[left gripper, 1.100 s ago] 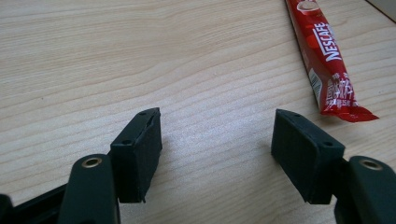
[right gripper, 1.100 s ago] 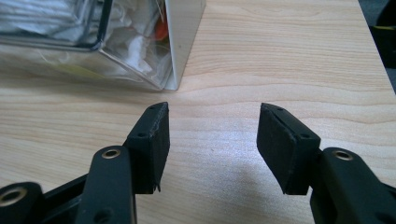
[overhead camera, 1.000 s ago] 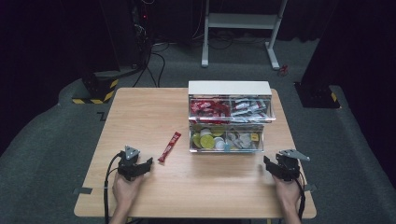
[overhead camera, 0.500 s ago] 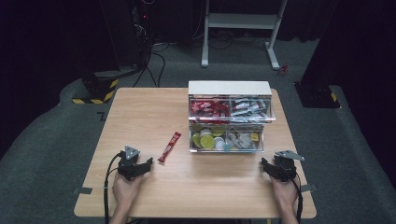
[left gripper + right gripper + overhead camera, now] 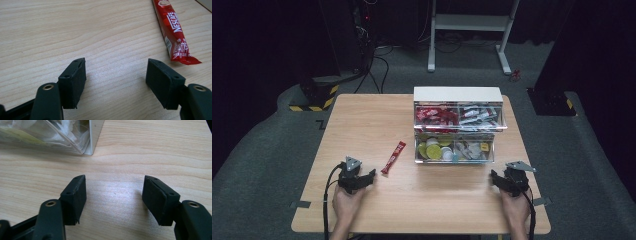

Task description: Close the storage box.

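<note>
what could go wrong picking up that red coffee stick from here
The red Nescafe stick lies flat on the table, off to one side of the open left gripper, not between its jaws; closing now would probably catch only wood. Being thin and flat, it may slide away rather than lift. The clear drawer box sits near its far end, so a pushed stick could jam against it.
</note>
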`<state>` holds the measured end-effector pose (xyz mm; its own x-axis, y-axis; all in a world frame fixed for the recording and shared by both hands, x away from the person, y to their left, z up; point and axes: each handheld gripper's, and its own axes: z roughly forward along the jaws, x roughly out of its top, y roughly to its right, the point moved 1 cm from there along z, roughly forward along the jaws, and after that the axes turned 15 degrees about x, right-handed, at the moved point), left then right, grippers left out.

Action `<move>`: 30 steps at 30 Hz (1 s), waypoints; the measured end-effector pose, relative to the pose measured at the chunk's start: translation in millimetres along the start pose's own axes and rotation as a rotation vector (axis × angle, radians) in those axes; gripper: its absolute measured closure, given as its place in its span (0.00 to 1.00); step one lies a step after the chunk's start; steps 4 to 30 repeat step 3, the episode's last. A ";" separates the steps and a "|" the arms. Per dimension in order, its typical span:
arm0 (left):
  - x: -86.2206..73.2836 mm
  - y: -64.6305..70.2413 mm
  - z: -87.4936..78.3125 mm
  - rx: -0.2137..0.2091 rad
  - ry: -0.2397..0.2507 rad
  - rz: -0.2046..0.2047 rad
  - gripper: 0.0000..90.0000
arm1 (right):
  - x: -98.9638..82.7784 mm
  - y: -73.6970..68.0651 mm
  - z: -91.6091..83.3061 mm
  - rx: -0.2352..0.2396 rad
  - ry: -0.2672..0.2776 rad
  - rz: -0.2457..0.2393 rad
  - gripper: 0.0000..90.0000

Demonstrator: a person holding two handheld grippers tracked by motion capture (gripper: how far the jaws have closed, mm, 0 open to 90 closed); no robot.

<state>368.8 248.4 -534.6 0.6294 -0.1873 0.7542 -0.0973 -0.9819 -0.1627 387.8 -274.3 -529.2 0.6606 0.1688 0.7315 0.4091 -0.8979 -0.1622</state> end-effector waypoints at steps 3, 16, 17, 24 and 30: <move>-0.1 -0.1 -0.2 -0.001 0.000 0.000 0.36 | 0.0 0.0 0.0 0.001 -0.001 0.000 0.39; -0.1 -0.1 -0.2 -0.001 0.000 0.000 0.36 | 0.0 0.0 0.0 0.001 -0.001 0.000 0.39; -0.1 -0.1 -0.2 -0.001 0.000 0.000 0.36 | 0.0 0.0 0.0 0.001 -0.001 0.000 0.39; -0.1 -0.1 -0.2 -0.001 0.000 0.000 0.36 | 0.0 0.0 0.0 0.001 -0.001 0.000 0.39; -0.1 -0.1 -0.2 -0.001 0.000 0.000 0.36 | 0.0 0.0 0.0 0.001 -0.001 0.000 0.39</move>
